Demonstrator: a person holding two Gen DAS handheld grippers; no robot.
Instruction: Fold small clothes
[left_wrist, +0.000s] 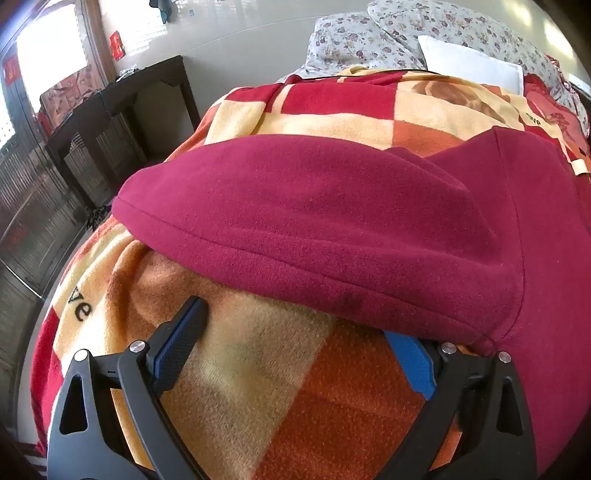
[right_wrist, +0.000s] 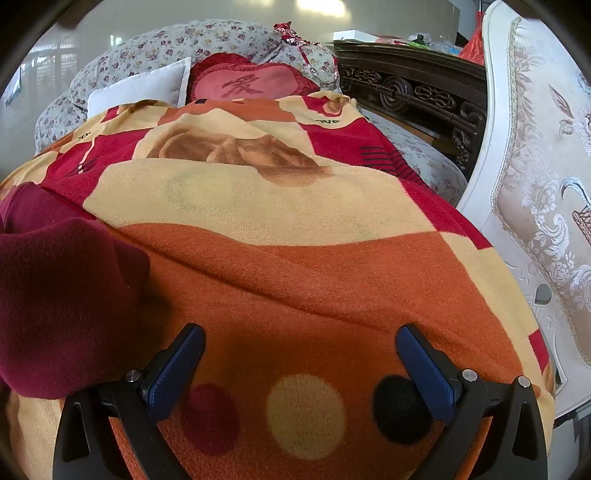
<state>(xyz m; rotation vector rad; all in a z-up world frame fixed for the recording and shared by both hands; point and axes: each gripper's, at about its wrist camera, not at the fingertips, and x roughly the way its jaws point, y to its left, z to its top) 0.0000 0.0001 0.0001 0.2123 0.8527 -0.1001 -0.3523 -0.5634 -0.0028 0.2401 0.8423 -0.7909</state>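
Note:
A dark red fleece garment (left_wrist: 332, 221) lies on a checked orange, cream and red blanket (left_wrist: 258, 387) spread over a bed. My left gripper (left_wrist: 295, 332) stands open just in front of the garment's near hem; its right finger tip is hidden under the hem, and nothing is pinched. In the right wrist view the same garment (right_wrist: 62, 302) shows at the left edge. My right gripper (right_wrist: 299, 336) is open over bare blanket (right_wrist: 295, 258) to the right of the garment, with nothing between its blue pads (right_wrist: 424, 369).
Floral pillows (left_wrist: 406, 33), a white pillow (left_wrist: 469, 66) and a red heart cushion (right_wrist: 251, 85) lie at the bed's far end. A dark wooden table (left_wrist: 122, 107) stands left of the bed. A carved dark frame (right_wrist: 417, 92) and a white upholstered chair (right_wrist: 535, 184) stand to the right.

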